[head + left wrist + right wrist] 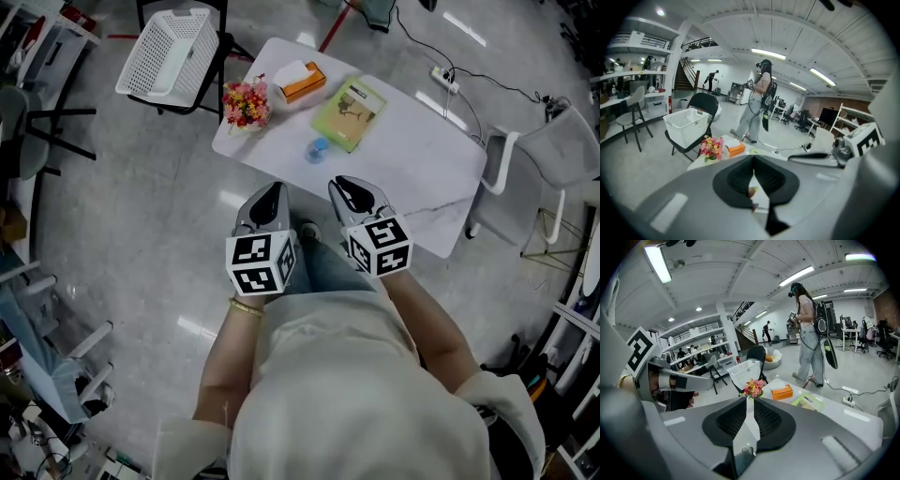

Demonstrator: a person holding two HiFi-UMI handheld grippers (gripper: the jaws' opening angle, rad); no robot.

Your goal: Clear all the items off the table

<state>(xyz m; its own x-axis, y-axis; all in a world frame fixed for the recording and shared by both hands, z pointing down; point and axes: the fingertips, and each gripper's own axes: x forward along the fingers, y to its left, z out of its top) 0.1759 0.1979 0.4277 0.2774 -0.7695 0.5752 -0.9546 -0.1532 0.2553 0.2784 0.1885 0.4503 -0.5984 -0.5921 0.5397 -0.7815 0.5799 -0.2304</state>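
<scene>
Both grippers hang side by side just short of the table's near edge. The left gripper (273,190) has its jaws pressed together and holds nothing. The right gripper (341,184) shows a slim gap between its jaws (nothing in it). On the table (427,164) lie a small blue thing (317,148), then a green book (349,112), flowers (246,103) at the left corner, and an orange tissue box (300,81) farthest. Beyond the table, a white basket (173,49) sits on a chair (187,106).
</scene>
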